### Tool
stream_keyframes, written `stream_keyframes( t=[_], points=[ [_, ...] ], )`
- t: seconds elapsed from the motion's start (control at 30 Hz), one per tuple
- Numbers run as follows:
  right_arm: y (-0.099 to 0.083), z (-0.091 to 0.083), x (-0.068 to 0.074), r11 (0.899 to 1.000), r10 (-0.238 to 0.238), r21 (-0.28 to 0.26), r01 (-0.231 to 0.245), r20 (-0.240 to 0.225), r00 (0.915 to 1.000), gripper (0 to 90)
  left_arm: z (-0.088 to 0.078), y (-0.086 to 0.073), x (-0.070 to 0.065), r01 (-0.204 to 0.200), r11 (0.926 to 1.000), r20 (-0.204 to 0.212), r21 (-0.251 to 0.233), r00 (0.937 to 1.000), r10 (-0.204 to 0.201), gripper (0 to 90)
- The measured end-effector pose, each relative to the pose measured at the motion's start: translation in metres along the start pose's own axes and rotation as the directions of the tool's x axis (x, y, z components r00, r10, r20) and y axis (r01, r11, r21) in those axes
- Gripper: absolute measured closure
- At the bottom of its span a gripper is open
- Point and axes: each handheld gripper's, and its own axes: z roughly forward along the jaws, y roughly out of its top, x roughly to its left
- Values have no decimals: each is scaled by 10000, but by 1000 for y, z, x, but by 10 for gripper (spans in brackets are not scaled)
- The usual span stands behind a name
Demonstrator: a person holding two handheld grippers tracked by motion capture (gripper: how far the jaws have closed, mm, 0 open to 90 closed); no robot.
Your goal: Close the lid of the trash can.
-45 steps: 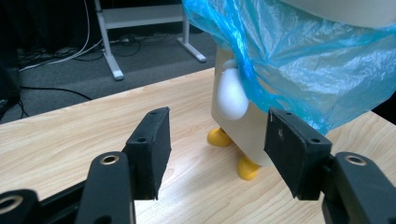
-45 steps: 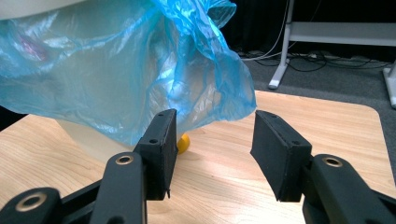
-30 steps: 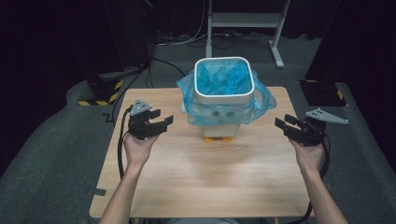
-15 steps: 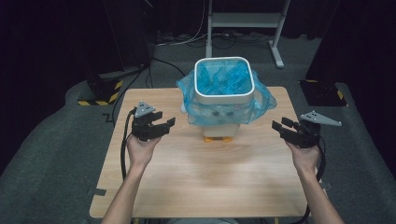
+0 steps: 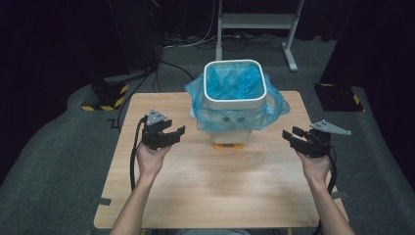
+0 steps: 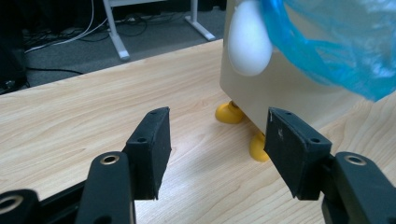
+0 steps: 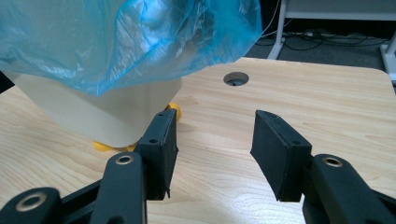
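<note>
High view: a small white square bin (image 5: 230, 120) lined with a loose blue plastic bag (image 5: 274, 110) stands upper centre on the wooden table (image 5: 195, 191), between the left gripper (image 5: 165, 136) and the right gripper (image 5: 299, 138), both half-open and empty. Grabbing the flimsy bag unevenly could tear it or tip the light bin on its small yellow feet (image 6: 229, 113).

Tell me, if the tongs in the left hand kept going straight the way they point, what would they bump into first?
Probably the small white bin: its lower corner and yellow feet lie just ahead of the open left tongs, with bare table between. Depth is hard to judge, so they might only graze it.
</note>
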Motion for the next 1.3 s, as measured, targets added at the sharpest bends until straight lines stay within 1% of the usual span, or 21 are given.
stream_keyframes(
  t=[0.17,0.33,0.57,0.7,0.73,0.9,1.0,1.07,1.1,1.17,1.3],
  points=[
    [-5,4,0,9999,53,91,-53,21,10000,499,5,-4,-1,-61,9999,-10,89,10000,61,409],
    [-9,8,0,9998,80,181,-81,30,10000,499,11,-8,-1,131,9998,36,148,9999,-132,410],
    [-15,14,1,9994,63,335,-65,46,10000,498,19,-12,-3,188,9995,99,246,9998,-190,410],
    [-17,16,0,9993,72,367,-75,69,10000,498,21,-15,-3,163,9994,37,296,9999,-164,411],
    [-18,16,0,9993,83,377,-86,79,9999,498,22,-17,-3,229,9993,41,280,9997,-231,410],
    [-19,19,0,9993,108,369,-112,108,9999,499,26,-21,-3,189,9992,14,361,9998,-190,411],
    [-20,22,2,9991,10,433,-16,128,9999,498,28,-24,-4,172,9991,-76,385,9998,-169,411],
    [-21,25,3,9986,-126,525,118,147,9998,499,29,-25,-3,58,9988,-116,481,9999,-52,411],
    [-22,26,4,9985,-152,527,144,148,9998,498,30,-25,-4,92,9988,-128,482,9999,-86,410],
    [-22,28,4,9983,-179,564,171,131,9998,498,31,-25,-4,23,9988,-176,489,9998,-14,410],
    [-24,30,4,9984,-97,555,90,106,9999,498,33,-26,-4,34,9989,-166,457,9999,-27,410]
  ],
)
